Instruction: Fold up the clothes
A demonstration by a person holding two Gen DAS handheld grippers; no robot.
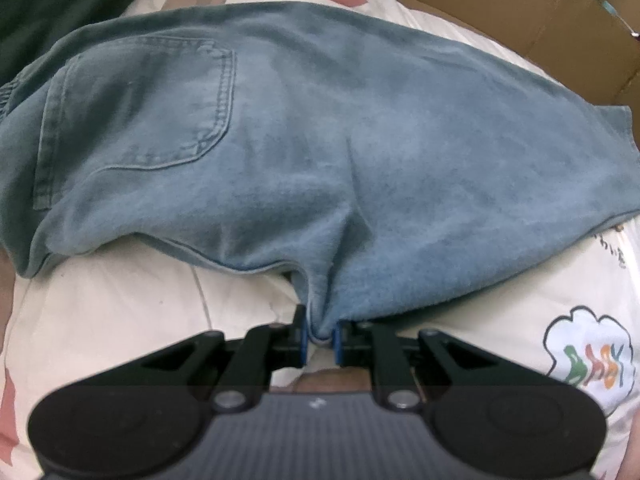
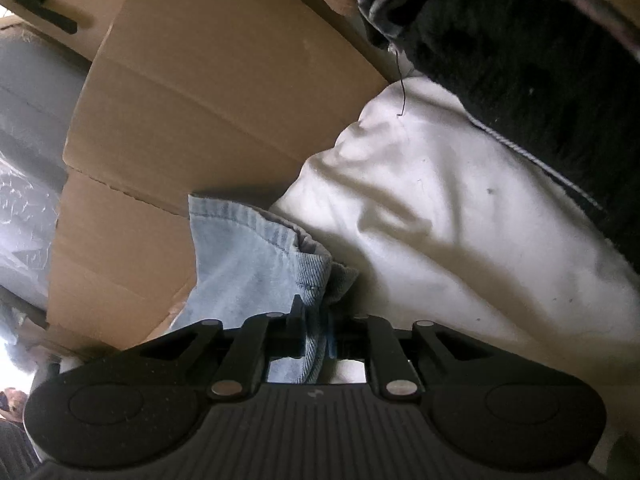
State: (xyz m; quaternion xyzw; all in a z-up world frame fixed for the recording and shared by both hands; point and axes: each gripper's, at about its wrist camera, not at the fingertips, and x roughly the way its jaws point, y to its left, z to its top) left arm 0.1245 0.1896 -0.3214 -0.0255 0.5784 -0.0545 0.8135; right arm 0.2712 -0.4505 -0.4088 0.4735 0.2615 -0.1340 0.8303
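The soft blue denim jeans [image 1: 320, 160] lie spread on a cream printed bedsheet [image 1: 120, 312], just ahead of the left claw [image 1: 320, 338], which pinches their near edge. The right claw [image 2: 316, 332] is clamped on the hem. Colourful letters [image 1: 596, 364] spell "BABY" to the right.
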